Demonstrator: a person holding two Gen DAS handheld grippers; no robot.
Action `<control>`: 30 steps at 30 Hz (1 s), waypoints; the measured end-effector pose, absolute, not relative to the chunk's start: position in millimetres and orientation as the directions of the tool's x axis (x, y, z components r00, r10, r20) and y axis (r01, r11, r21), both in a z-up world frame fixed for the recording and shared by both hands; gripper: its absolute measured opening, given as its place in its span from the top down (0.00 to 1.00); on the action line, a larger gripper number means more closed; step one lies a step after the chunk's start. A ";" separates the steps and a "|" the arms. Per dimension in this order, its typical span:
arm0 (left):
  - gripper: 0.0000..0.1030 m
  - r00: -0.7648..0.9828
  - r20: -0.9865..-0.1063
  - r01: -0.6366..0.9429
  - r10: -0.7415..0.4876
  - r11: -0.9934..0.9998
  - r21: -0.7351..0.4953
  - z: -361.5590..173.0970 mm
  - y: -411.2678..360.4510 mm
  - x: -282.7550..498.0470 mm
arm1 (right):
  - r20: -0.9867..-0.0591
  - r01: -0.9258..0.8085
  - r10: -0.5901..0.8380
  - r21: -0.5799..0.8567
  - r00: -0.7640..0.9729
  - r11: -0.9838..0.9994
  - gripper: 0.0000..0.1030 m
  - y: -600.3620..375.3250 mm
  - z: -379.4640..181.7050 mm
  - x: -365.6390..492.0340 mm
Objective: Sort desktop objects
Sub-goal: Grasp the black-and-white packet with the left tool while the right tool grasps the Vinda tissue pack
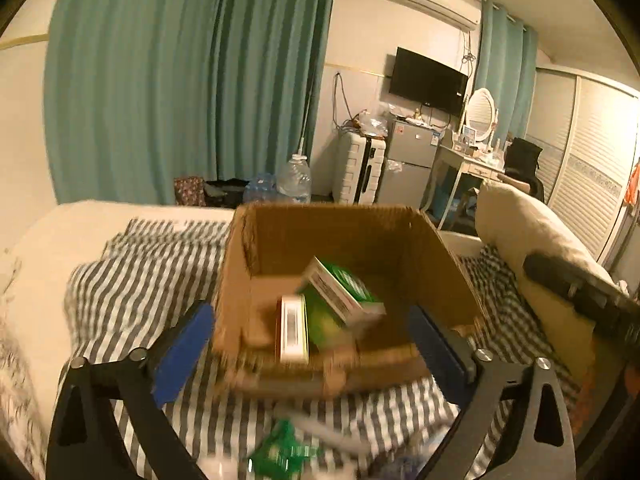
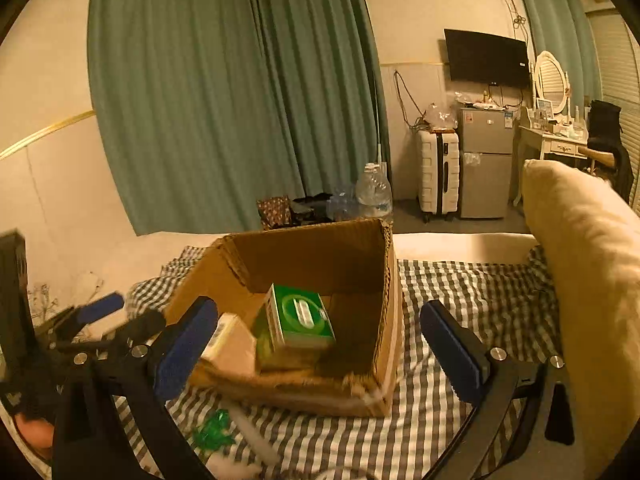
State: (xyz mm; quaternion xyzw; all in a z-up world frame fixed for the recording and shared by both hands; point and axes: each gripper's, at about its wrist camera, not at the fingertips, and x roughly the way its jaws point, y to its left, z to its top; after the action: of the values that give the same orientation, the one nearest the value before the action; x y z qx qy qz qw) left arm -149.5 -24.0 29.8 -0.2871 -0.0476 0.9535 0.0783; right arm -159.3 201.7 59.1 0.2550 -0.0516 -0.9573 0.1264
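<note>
Green wrappers are seen before the cardboard box holding a green carton; both tools are released.

The carton is open-topped at frame centre; 2 boxes fill its floor, and a pillow blocks the right edge.

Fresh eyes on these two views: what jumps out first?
An open cardboard box sits mid-frame on the checked blanket, with a green box leaning on other packs inside. Both grippers, left gripper and right gripper, hang open and empty before it. Green wrappers lie on the blanket nearer the cameras.
</note>
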 end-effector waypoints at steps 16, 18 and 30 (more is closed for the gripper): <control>0.02 -0.665 -0.712 -0.075 0.226 -0.968 -0.238 -70.8 -17.5 -24.4 | -0.642 0.226 -0.236 0.099 -0.730 -0.969 0.01 210.4 -6.2 -46.1; 0.02 -0.652 -0.724 -0.085 0.224 -0.971 -0.223 -78.2 -9.2 -21.8 | -0.664 0.222 -0.234 0.104 -0.710 -0.970 0.01 213.6 -17.2 -43.5; 0.02 -0.634 -0.766 -0.082 0.104 -0.994 -0.066 -117.1 1.3 -31.8 | -0.775 0.206 -0.112 -0.023 -0.622 -0.978 0.01 200.0 -80.0 -58.3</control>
State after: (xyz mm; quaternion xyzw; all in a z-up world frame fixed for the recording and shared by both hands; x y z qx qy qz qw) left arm -31.8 1.3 -117.1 -0.4246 -0.0126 0.9038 0.0515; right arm -58.3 200.0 -80.0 0.4256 0.0549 -0.8989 0.0884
